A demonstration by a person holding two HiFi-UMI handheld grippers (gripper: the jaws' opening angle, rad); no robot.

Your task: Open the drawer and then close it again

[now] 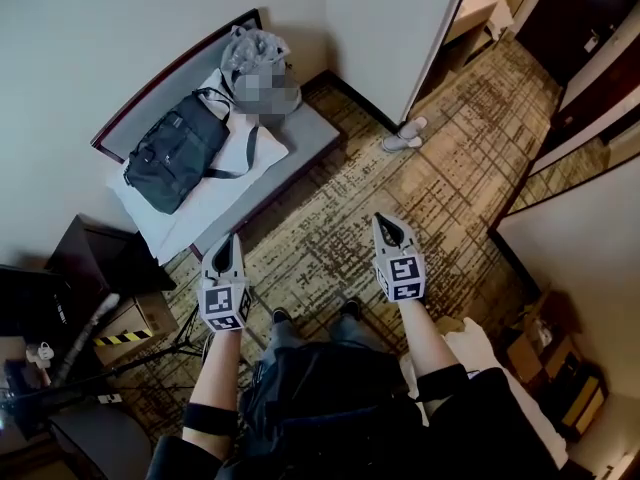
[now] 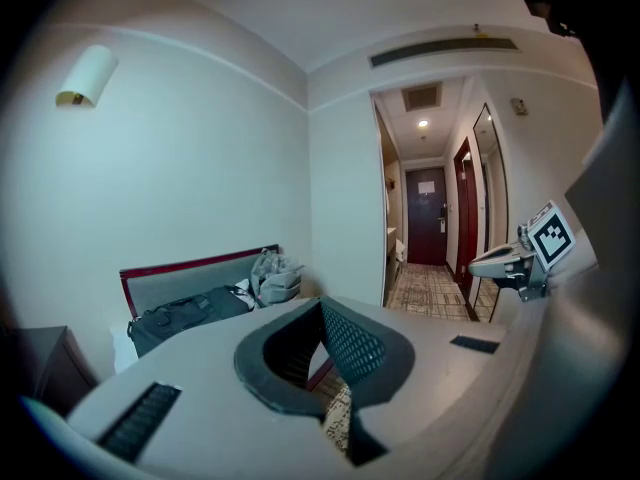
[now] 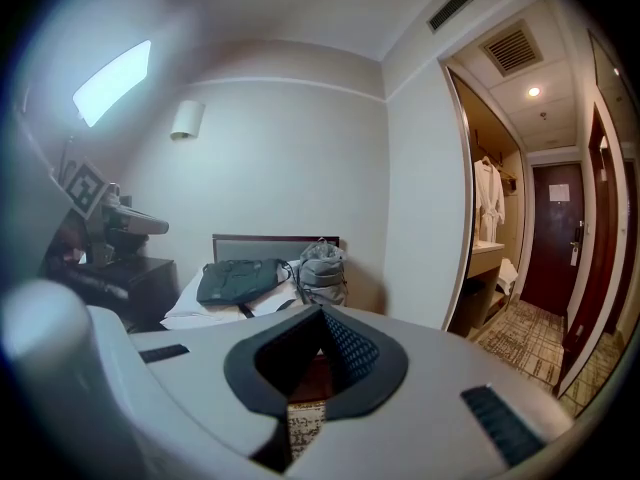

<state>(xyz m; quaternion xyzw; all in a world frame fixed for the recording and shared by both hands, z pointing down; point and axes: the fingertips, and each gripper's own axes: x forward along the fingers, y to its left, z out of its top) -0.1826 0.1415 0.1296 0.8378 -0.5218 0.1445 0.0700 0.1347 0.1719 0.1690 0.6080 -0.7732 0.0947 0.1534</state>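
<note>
Starting nearest the camera, the left gripper (image 1: pixel 232 238) and the right gripper (image 1: pixel 386 224) are held side by side over the patterned carpet (image 1: pixel 330 238), each with its jaws pressed together and nothing between them. Beyond them, a dark bag (image 1: pixel 175 153) and a grey bag (image 1: pixel 255 53) are laid on a grey bench (image 1: pixel 320 133) against the wall. A dark cabinet (image 1: pixel 100 258) is seen left of the bench; whether it carries the drawer cannot be told.

Head view steeply down over carpet (image 1: pixel 440 198), gripper views near level, facing the bench (image 1: pixel 315 128) (all three share it).
</note>
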